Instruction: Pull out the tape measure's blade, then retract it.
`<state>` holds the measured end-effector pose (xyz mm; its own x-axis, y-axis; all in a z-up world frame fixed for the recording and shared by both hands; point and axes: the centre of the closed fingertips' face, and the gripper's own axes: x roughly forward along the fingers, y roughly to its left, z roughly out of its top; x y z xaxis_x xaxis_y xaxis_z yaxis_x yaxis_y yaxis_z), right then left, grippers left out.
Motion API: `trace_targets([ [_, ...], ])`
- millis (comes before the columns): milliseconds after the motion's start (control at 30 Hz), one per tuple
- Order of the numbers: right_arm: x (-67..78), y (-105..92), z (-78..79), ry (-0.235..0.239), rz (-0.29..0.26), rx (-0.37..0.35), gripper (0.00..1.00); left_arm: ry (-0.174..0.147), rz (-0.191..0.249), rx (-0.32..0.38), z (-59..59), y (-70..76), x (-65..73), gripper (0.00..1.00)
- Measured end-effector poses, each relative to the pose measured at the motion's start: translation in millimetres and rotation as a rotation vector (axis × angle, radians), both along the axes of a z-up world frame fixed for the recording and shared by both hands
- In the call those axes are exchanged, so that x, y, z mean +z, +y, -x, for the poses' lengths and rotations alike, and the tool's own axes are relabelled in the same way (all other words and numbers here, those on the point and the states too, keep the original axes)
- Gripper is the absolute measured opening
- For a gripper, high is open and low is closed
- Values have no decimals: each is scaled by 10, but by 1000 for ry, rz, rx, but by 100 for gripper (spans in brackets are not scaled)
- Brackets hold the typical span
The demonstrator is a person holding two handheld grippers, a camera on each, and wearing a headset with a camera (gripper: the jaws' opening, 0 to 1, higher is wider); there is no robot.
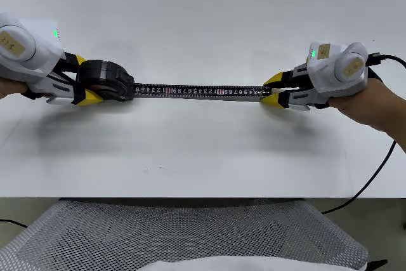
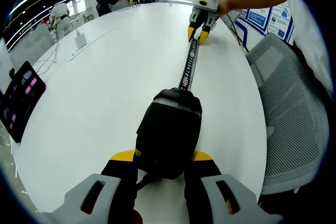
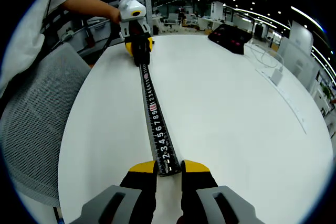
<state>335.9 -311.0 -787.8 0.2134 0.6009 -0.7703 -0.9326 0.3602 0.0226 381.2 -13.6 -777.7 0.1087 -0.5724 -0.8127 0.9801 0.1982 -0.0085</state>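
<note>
I have the left tongs spread about as wide as the black tape measure case and clamped on it, one yellow-tipped jaw on each flank. The case sits at the left of the white worktop. In the left gripper view its rear end is tucked between the jaws, so I can't see that part.

From the mouth of the case the blade runs out to the right in a nearly straight line, low over the worktop, with its numbers facing up. I cannot tell whether the middle of the blade touches the surface or hangs just above it.

At the far end my right tongs are almost pressed together, pinching the tip of the blade in the narrow gap between the jaws. In the right gripper view the blade ends right at that gap, and the end hook is hidden there.

A hand grips the right tongs from behind, and a black cable drops past the worktop edge and is cut off at the frame. A grey mesh chair shows below the near edge, partly cropped.
</note>
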Motion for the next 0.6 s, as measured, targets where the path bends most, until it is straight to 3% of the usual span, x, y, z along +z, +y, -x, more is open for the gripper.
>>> trace_targets([
  [600, 10, 34, 19, 30, -20, -30, 25, 1, -1, 7, 16, 20, 12, 36],
])
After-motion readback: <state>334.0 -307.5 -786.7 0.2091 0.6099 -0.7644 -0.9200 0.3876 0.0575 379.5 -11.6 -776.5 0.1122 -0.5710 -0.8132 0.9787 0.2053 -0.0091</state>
